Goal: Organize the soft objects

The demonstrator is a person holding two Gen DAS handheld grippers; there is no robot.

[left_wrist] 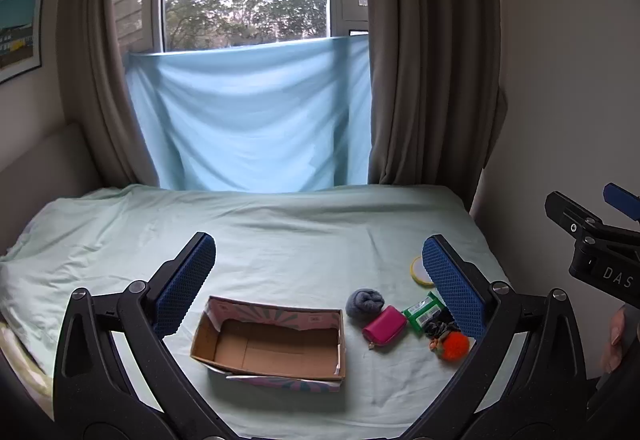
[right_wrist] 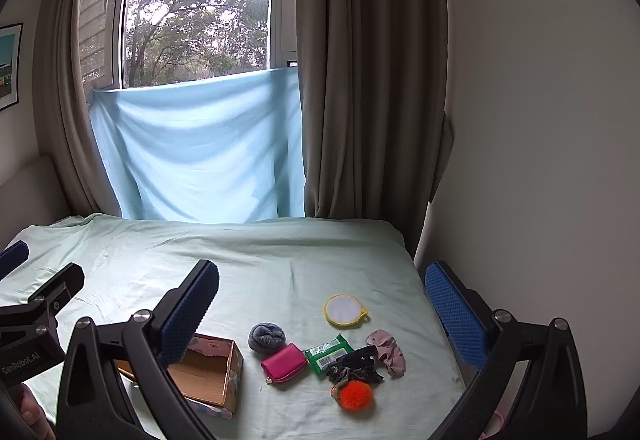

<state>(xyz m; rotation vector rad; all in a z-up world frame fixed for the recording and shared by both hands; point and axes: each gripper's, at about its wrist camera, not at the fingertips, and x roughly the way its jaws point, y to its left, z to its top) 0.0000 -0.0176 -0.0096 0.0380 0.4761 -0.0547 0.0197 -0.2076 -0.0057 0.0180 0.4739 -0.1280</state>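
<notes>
An open, empty cardboard box [left_wrist: 272, 344] lies on the pale green bed [left_wrist: 280, 240]. Right of it lie a rolled grey sock [left_wrist: 364, 302], a pink pouch [left_wrist: 385, 324], a green wipes pack [left_wrist: 424, 310], a dark scrunchie [left_wrist: 440, 327], an orange pompom [left_wrist: 455, 346] and a yellow-rimmed round pad [left_wrist: 418, 270]. The right wrist view also shows a pink patterned cloth [right_wrist: 388, 350]. My left gripper [left_wrist: 318, 280] is open and empty above the box. My right gripper [right_wrist: 320, 304] is open and empty above the small things.
A light blue sheet [left_wrist: 252, 116] hangs under the window between brown curtains [left_wrist: 428, 80]. A white wall [right_wrist: 540, 120] borders the bed's right edge. A padded headboard [left_wrist: 44, 160] stands at the left.
</notes>
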